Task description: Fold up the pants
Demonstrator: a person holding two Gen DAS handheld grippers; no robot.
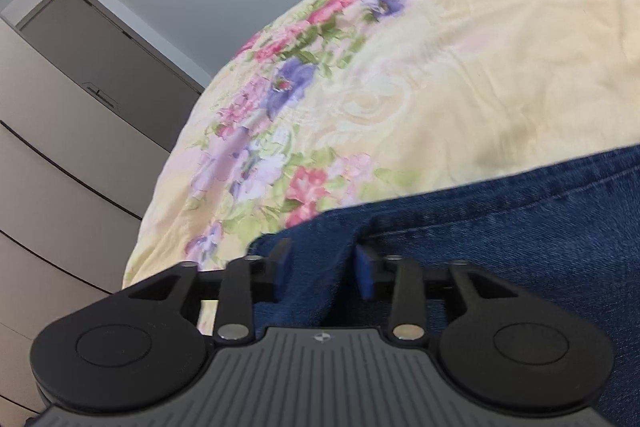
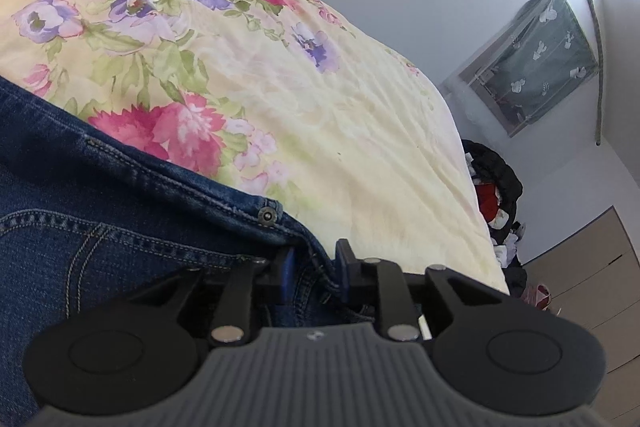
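Note:
Dark blue jeans point(image 1: 500, 227) lie on a bed with a yellow floral cover point(image 1: 460, 67). In the left wrist view my left gripper point(image 1: 324, 267) has its blue-padded fingers closed on a bunched fold of the denim at the jeans' left edge. In the right wrist view the jeans point(image 2: 100, 207) show the waistband with a metal rivet point(image 2: 267, 215) and pocket stitching. My right gripper point(image 2: 314, 271) is closed on the waistband corner at the jeans' right edge. The fingertips of both grippers are partly buried in fabric.
The floral cover point(image 2: 280, 87) spreads beyond the jeans. A white chest of drawers point(image 1: 60, 167) and a grey door point(image 1: 100, 39) stand left of the bed. A pile of dark and red clothes point(image 2: 496, 195), a covered rack point(image 2: 536, 59) and wooden drawers point(image 2: 592, 283) stand to the right.

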